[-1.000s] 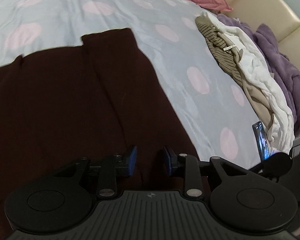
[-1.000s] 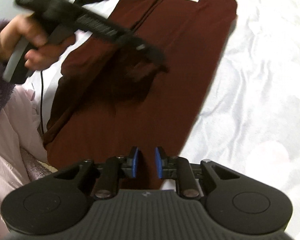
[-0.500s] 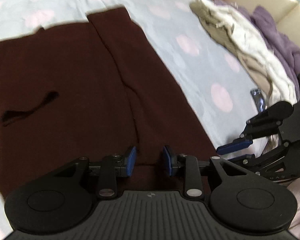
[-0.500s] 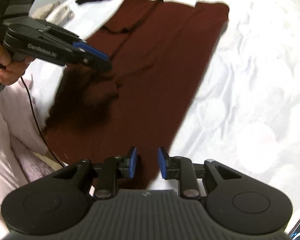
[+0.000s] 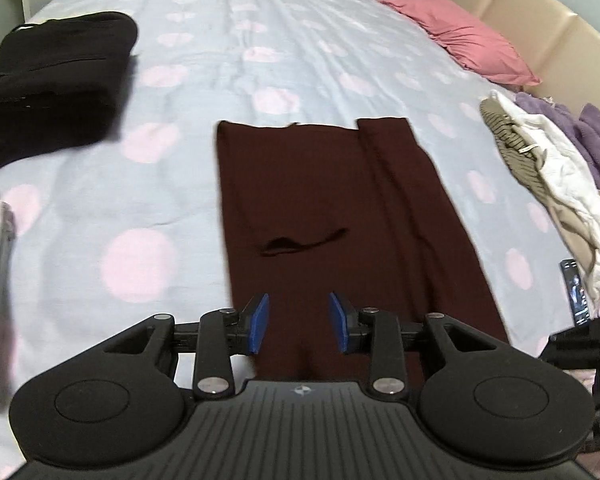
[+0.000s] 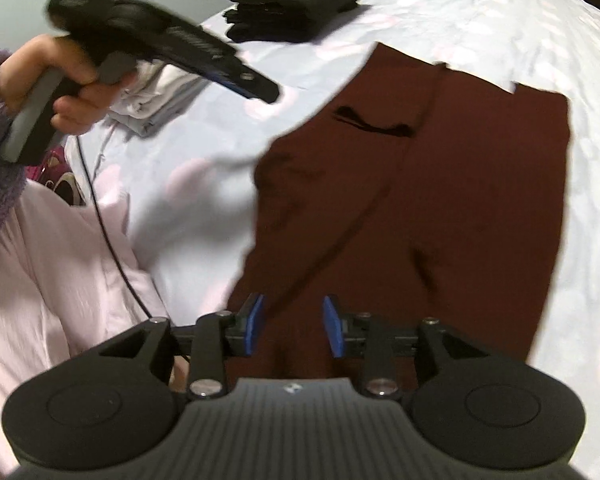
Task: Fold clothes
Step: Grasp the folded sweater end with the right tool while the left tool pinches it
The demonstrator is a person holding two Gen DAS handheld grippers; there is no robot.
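Maroon garment (image 5: 332,216): flat mid-bed (image 5: 260,40), sides folded in; we judge crosswise folds remain. Left gripper (image 5: 298,322), right gripper (image 6: 292,326): both parted, empty. 1 black stack (image 5: 48,84) folded.

Left gripper (image 5: 298,322): jaws parted, nothing held between the blue pads (image 5: 259,323). From the right wrist view, it is seen raised at upper left, blurred, gripped by the left hand (image 6: 66,84), a purple fuzzy sleeve at the wrist. Right gripper (image 6: 293,326): jaws likewise spread, pads (image 6: 333,331) empty, pointed forward and downward.
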